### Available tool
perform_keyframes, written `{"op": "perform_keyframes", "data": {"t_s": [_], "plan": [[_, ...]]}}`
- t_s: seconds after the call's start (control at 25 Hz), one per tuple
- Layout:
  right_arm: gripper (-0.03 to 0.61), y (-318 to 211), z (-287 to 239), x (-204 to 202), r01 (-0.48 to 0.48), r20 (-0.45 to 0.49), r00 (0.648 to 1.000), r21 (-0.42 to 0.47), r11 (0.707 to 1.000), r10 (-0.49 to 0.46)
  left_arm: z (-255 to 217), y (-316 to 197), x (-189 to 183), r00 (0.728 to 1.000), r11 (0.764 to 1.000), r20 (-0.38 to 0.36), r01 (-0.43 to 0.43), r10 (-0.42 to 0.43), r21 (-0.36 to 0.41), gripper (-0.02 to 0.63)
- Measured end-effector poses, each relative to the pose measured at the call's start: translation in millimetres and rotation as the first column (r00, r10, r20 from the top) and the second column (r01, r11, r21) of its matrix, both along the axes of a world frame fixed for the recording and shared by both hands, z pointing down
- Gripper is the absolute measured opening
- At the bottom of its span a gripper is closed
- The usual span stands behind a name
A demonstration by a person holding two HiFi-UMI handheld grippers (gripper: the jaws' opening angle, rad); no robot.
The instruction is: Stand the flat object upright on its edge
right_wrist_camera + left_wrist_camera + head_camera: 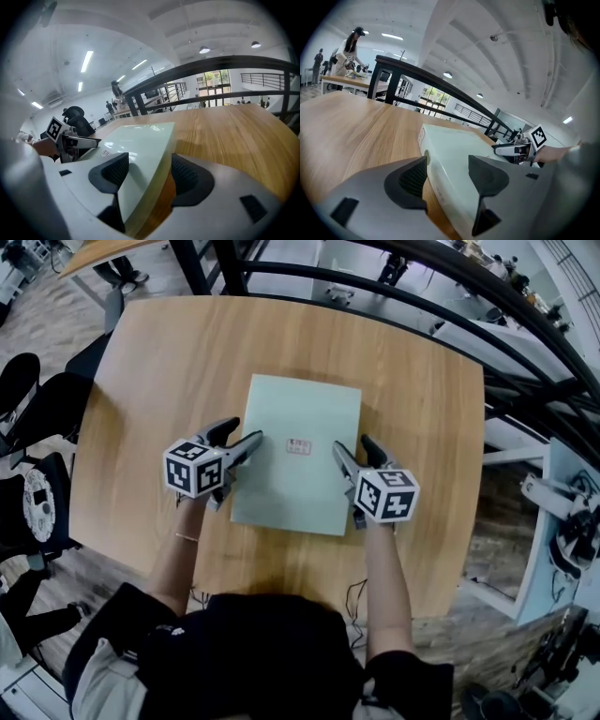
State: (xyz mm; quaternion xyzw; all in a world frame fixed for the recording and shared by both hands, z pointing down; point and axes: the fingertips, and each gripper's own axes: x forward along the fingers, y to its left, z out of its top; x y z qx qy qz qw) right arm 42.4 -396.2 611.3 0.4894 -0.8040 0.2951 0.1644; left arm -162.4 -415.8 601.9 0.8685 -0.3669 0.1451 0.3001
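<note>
Head view: the pale green flat box [292, 486] lies flat on the wooden table [169, 362], between the left gripper [239, 439] and the right gripper [354, 448]. Each gripper meets one long side of the box. Only this view shows the whole outline of the box and the small red label [298, 446] on its top, midway between the two grippers.

Left gripper view: the jaws stand apart and straddle the box's near edge, one jaw over the top face and one beside the side wall above the wood. A person [351, 47] stands at a far desk.

Right gripper view: these jaws are also spread wide, with the opposite edge of the box between them and not clamped. A dark railing [211, 63] runs behind the table.
</note>
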Motion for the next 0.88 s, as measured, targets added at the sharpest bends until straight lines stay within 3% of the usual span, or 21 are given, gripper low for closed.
{"op": "perform_keyframes", "data": {"t_s": [0.24,0.44,0.88], "plan": [[0.279,0.1,6.9,-0.8,-0.007,0.107,0.994,-0.063,0.998,0.014,3.6,0.7,2.3,0.997,0.999,-0.082,0.005,-0.009,-0.049,0.264],[0.278,-0.9,8.4,-5.5,-0.003,0.122,0.992,-0.080,0.997,0.013,4.9,-0.5,5.5,0.994,0.998,-0.110,-0.009,0.002,-0.058,0.264],[0.278,1.0,-3.3,-10.1,-0.038,0.116,0.992,-0.064,0.997,0.045,-3.9,2.1,5.8,0.998,0.998,-0.065,0.011,-0.015,-0.056,0.262]]}}
